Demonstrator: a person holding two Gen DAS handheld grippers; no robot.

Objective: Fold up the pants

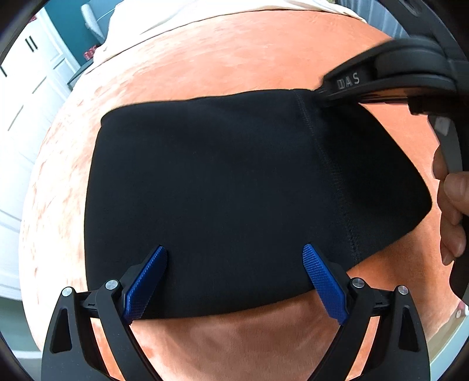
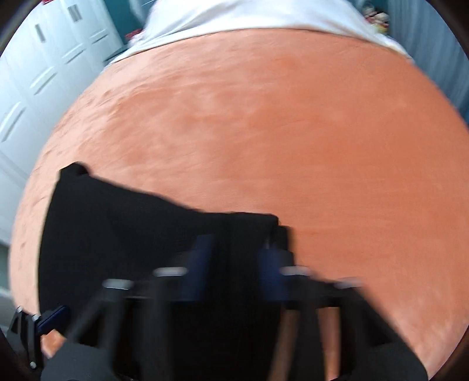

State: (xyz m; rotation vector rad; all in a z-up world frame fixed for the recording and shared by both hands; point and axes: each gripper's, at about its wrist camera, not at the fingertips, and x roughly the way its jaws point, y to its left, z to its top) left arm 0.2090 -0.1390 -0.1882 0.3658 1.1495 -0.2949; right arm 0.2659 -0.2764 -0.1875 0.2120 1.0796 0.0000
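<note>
Pants (image 1: 222, 187) pinched at far corner by right gripper (image 1: 321, 93) (motion-blurred); left gripper (image 1: 234, 281) spread apart.

This is a bedroom in a home. An orange plush blanket (image 1: 222, 55) covers a bed and fills the middle of both views, and a white sheet (image 2: 249, 14) shows beyond it along the upper edge of the frame. At the left of each view stand white panelled wardrobe doors (image 1: 26, 96) with dark bar handles (image 1: 31, 44). A teal-painted wall (image 1: 67, 26) shows at the upper left of the left wrist view. Small red patterned items (image 1: 89, 54) sit low beside the bed there, too small to identify. Black pants (image 1: 222, 199) lie spread on the blanket.
</note>
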